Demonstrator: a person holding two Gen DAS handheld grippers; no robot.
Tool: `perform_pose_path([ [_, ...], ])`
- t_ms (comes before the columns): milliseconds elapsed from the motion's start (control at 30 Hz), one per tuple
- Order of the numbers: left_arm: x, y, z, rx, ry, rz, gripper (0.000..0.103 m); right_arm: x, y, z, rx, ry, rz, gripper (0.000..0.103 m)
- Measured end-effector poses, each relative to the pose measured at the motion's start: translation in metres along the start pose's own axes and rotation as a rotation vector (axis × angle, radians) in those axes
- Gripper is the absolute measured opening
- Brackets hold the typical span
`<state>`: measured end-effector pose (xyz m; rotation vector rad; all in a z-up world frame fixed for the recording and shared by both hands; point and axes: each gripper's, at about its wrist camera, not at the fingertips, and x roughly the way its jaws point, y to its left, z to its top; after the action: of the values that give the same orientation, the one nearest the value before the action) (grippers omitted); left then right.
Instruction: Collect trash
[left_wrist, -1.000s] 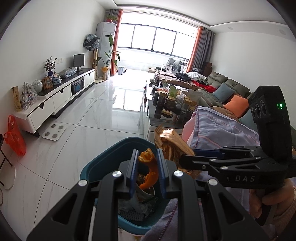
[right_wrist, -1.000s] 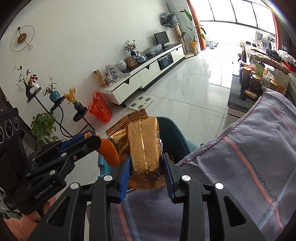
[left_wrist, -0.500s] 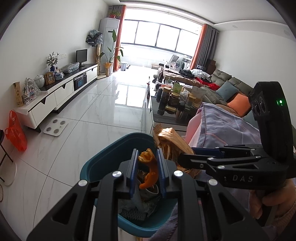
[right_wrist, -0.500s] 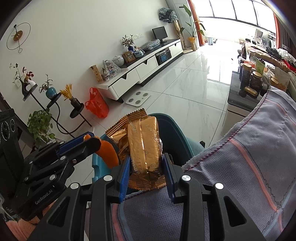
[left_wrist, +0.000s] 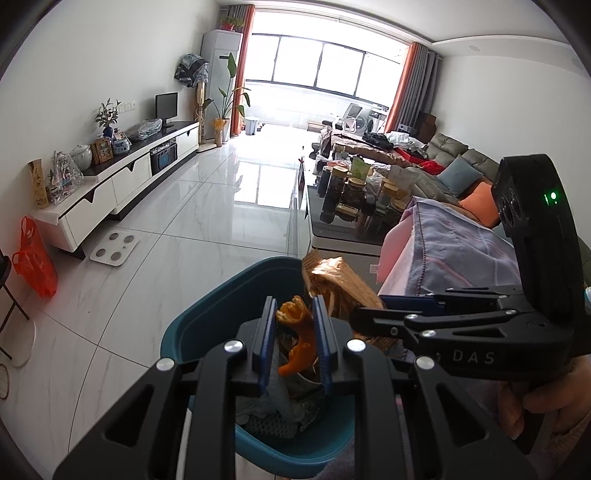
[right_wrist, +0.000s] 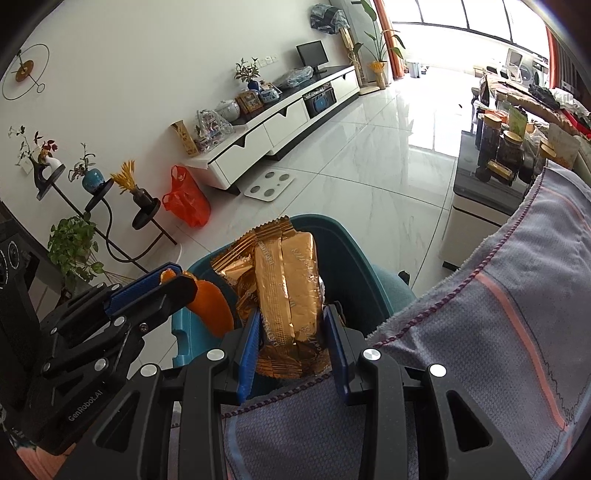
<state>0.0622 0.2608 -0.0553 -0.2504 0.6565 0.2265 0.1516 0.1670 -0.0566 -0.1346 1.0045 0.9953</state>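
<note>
My left gripper is shut on a curled orange peel and holds it over the teal trash bin, which holds crumpled trash. The peel also shows in the right wrist view. My right gripper is shut on a gold snack wrapper and holds it above the near edge of the bin. The wrapper also shows in the left wrist view, right of the peel. The two grippers are close side by side.
A grey-purple cloth covers the surface on the right. A dark coffee table with jars stands beyond it. A white TV cabinet, a scale and a red bag lie to the left on the tile floor.
Both grippers have kept their hold and shifted slightly over the bin. The view has tilted up a little.
</note>
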Motion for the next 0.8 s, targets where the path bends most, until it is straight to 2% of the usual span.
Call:
perform_pose_path([
  [433,0.014,0.006,-0.003,-0.035,0.039,-0.002,0.023,0.005,-0.003,0.003,0.028,0.010,-0.022,0.040],
  [533,0.016,0.010,-0.004,-0.050,0.044,0.003,0.033,0.003,-0.005,0.002,0.046,-0.002,-0.019,0.046],
  [600,0.015,0.013,-0.005,-0.058,0.045,0.006,0.037,0.002,-0.008,0.002,0.057,-0.014,-0.017,0.054],
  [700,0.012,0.015,-0.006,-0.061,0.043,0.012,0.040,0.000,-0.008,0.001,0.062,-0.021,-0.011,0.054],
  [800,0.006,0.015,-0.007,-0.060,0.034,0.016,0.050,-0.006,-0.011,-0.002,0.074,-0.037,0.004,0.056],
])
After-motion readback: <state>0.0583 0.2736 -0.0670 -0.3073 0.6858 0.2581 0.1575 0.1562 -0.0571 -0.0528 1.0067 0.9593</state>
